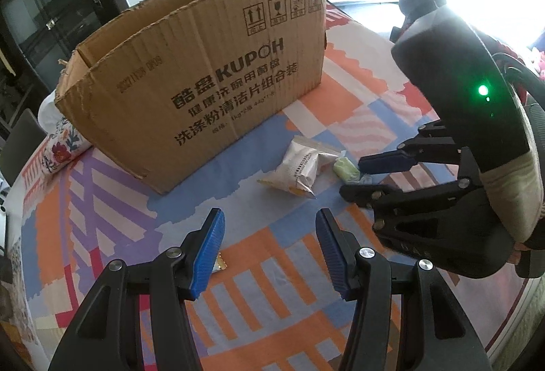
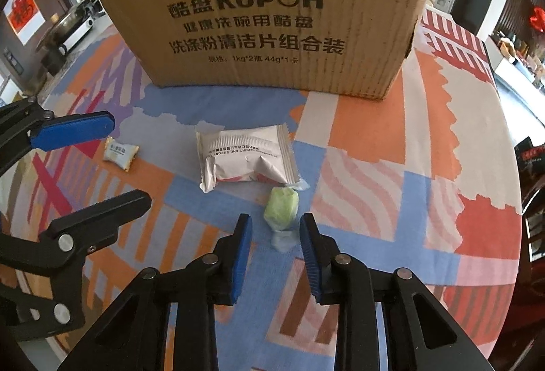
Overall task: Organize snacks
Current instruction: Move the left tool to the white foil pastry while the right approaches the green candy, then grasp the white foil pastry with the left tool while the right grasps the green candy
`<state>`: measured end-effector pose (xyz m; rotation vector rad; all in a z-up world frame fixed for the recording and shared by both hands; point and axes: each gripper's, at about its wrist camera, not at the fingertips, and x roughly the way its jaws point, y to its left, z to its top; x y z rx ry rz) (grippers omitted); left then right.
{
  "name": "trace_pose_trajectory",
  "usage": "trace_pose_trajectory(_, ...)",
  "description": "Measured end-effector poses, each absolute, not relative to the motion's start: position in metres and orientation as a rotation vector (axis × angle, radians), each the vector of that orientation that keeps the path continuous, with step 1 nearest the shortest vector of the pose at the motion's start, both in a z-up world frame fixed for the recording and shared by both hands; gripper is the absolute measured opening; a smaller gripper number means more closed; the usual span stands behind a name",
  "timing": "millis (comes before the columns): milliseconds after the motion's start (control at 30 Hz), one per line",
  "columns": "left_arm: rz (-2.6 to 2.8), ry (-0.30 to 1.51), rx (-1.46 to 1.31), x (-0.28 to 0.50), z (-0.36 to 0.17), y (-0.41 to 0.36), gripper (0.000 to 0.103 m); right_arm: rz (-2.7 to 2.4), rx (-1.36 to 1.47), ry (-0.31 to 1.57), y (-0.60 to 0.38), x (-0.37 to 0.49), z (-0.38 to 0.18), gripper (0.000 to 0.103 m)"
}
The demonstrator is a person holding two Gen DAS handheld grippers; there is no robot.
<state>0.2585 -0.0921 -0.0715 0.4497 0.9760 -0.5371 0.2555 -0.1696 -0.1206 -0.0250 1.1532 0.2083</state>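
**Snacks and Grippers Before an Open Cardboard Box**

In the right wrist view, the right gripper (image 2: 275,236) was recorded at the bottom centre of the frame with its blue-padded fingers (image 2: 241,255) set apart and nothing clamped; a green wrapped candy (image 2: 281,206) was seen lying on the cloth just ahead, reaching into the gap between the fingertips. Just beyond the candy, at mid-frame, a white snack packet (image 2: 248,157) was laid flat, its near right corner touching or nearly touching the candy. A small yellow-edged candy (image 2: 120,153) was shown at the left of the frame, near the fingertips of the left gripper (image 2: 131,159), which entered from the left edge.

In the left wrist view, the left gripper (image 1: 269,234) was shown at the bottom centre, widely parted and empty, with the small candy partly hidden behind its left pad. The right gripper (image 1: 352,178) was seen at the right of the frame, astride the green candy (image 1: 345,169). The open-topped cardboard box (image 1: 204,78), printed "KUPOH", occupied the upper centre, standing on a patterned tablecloth (image 1: 293,255) behind all three snacks.
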Motion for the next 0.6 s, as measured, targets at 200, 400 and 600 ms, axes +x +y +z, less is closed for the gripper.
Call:
trace_pose_trajectory(200, -0.552, 0.984, 0.451, 0.265, -0.075, -0.100, 0.055, 0.205, 0.031, 1.138, -0.179, 0.258, -0.121, 0.020)
trace_pose_trajectory(400, -0.579, 0.984, 0.479, 0.272, -0.080, -0.117, 0.055, 0.184, 0.093, 1.105, -0.197, 0.251, -0.116, 0.020)
trace_pose_trajectory(600, -0.574, 1.000, 0.535, 0.287, -0.093, -0.139, 0.055, 0.159, 0.148, 1.097, -0.211, 0.250, -0.116, 0.020)
